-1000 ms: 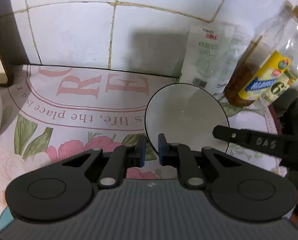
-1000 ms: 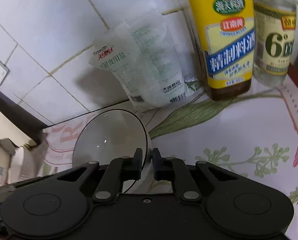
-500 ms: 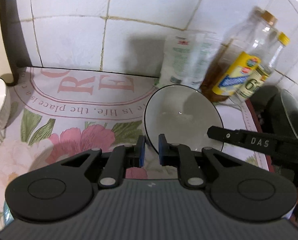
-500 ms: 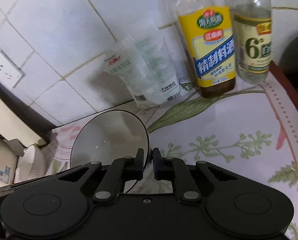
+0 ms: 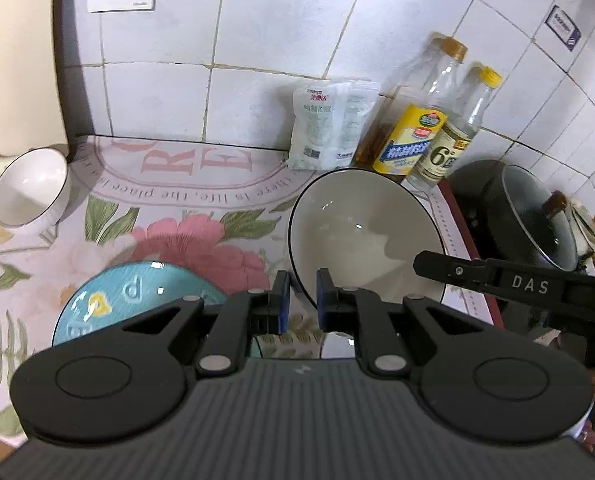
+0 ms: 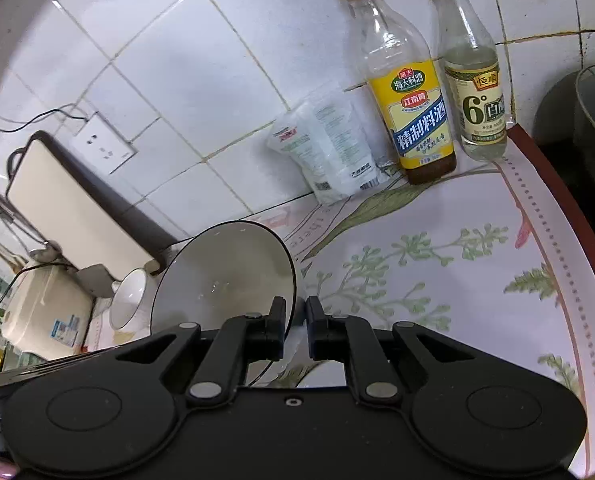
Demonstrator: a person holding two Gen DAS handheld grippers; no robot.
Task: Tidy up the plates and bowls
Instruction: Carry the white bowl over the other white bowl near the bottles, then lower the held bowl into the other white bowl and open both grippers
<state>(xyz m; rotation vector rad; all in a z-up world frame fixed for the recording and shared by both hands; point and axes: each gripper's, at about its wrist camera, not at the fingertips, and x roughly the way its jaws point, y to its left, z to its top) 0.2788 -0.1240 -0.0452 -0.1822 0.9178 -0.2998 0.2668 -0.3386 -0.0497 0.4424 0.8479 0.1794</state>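
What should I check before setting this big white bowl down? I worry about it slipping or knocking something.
1. Left gripper pinches the rim of the large white black-rimmed bowl: ok.
2. Right gripper pinches the rim on the other side: ok.
3. Bowl apart from the yellow-labelled glass bottle: ok.
4. Small white bowl out of the way, far left: ok.
5. Top of the round teal plate free: cannot tell, the left gripper hides part of it.

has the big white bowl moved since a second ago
Yes. The big white bowl, clamped by both grippers, has come back from the salt bag and tiled wall.
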